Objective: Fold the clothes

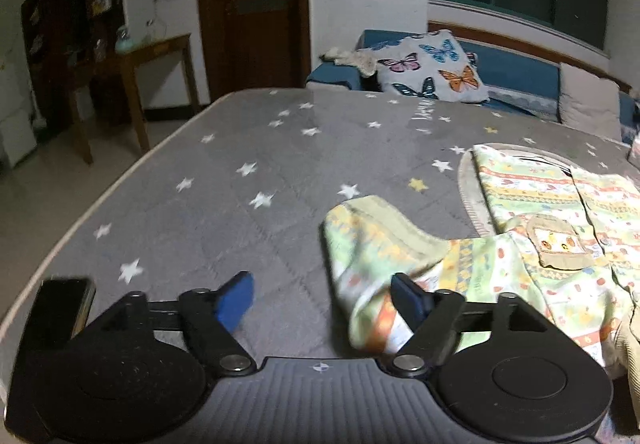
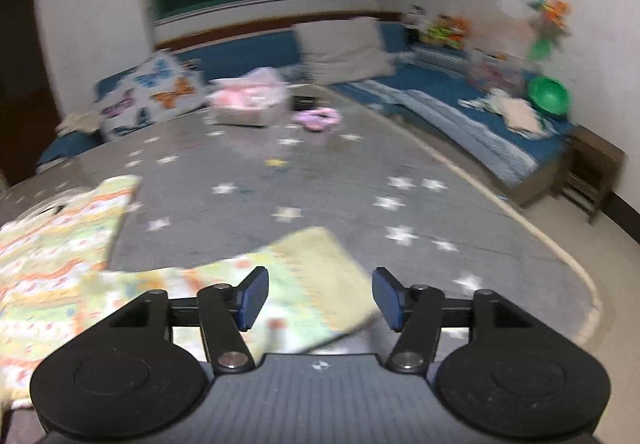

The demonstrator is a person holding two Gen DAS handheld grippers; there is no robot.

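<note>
While both grippers hang low over the gray star mat [image 1: 248,180], a small patterned shirt [image 1: 552,204] lies flat at the right of the left wrist picture, and at the left of the right wrist picture. One sleeve [image 1: 376,240] sticks out toward the lower middle of the left picture. The left gripper [image 1: 322,294] is wide open and holds nothing; its right blue pad sits over the sleeve's edge. The right gripper [image 2: 318,298] is wide open too, with the other sleeve [image 2: 304,276] lying under the gap between its pads. A black phone [image 1: 64,308] lies at the lower left of the left picture. A butterfly pillow [image 1: 430,64] rests on the blue sofa [image 1: 520,72] beyond the mat.
</note>
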